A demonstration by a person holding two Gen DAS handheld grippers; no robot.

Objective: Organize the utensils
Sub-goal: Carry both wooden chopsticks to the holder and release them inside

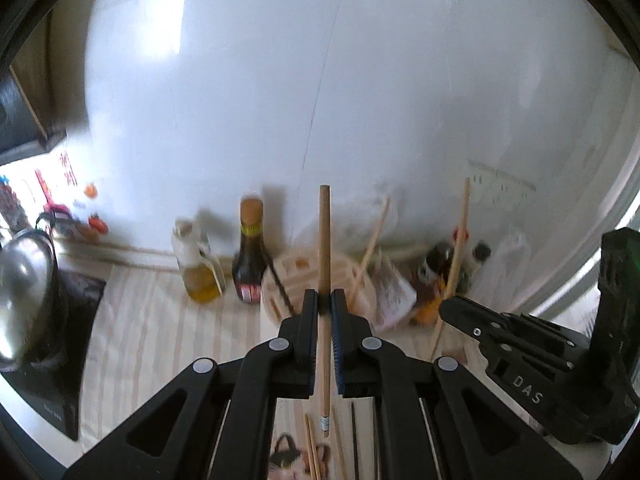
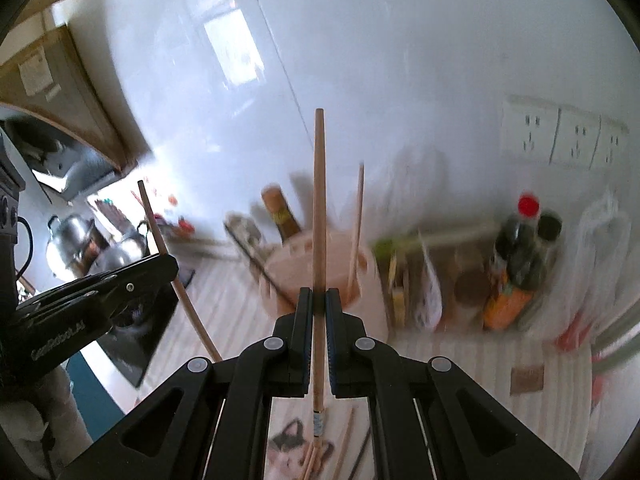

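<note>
2 black grippers, left gripper (image 1: 325, 300) and right gripper (image 2: 319, 298), each clench 1 upright light wooden chopstick (image 1: 325, 240) (image 2: 319, 200) between their pads.

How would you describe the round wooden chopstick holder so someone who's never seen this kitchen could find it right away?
Start at the white wall behind the striped counter. Near its base, right of the dark sauce bottle and the oil bottle, stands the chopstick holder. It alone is a pale wooden cylinder with slots cut through its side and chopsticks leaning out.
</note>
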